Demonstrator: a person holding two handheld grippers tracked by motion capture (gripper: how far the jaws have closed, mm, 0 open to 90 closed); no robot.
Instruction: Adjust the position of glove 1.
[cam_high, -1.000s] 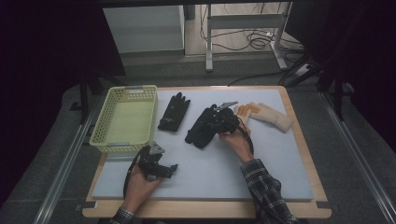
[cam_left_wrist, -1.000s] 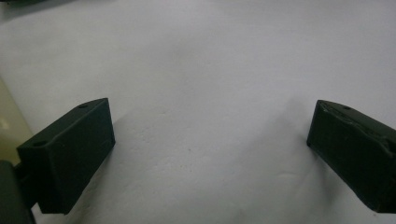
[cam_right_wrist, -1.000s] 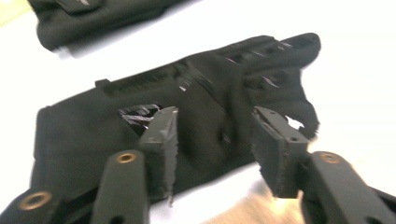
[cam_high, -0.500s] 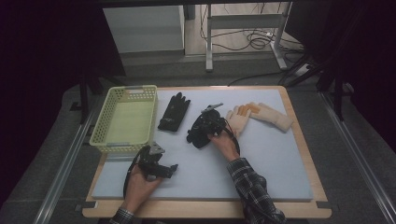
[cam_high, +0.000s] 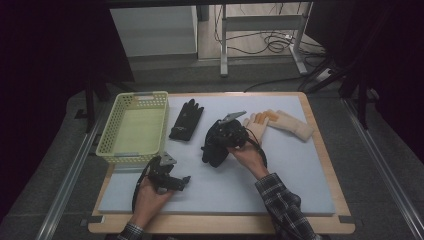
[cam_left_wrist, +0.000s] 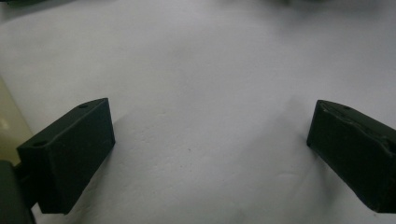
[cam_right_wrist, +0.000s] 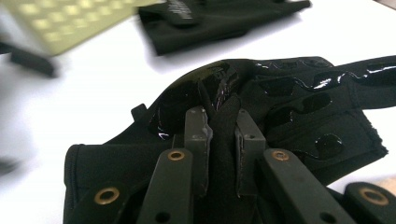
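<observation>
My right gripper (cam_right_wrist: 223, 122) is shut on a raised fold of a black glove (cam_right_wrist: 289, 107); its jaws have just been closing on it. From above, that glove (cam_high: 214, 150) hangs under the right gripper (cam_high: 222, 140) at mid table. A second black glove (cam_high: 186, 120) lies flat beside the yellow-green basket (cam_high: 112, 142). Two beige gloves (cam_high: 292, 124) lie to the right. My left gripper (cam_high: 183, 181) rests low near the front of the white mat, jaws wide apart over bare mat (cam_left_wrist: 210, 140), with nothing between them.
The basket has nothing in it and stands at the mat's left edge; its rim (cam_left_wrist: 7, 123) shows at the left of the left gripper view. The wooden table border (cam_high: 320, 135) runs around the mat. Cables and metal legs lie on the floor beyond the far edge.
My right gripper has closed on the black glove and shifted a little left with it, away from the beige gloves, uncovering their fingers. The left gripper has stayed put.
</observation>
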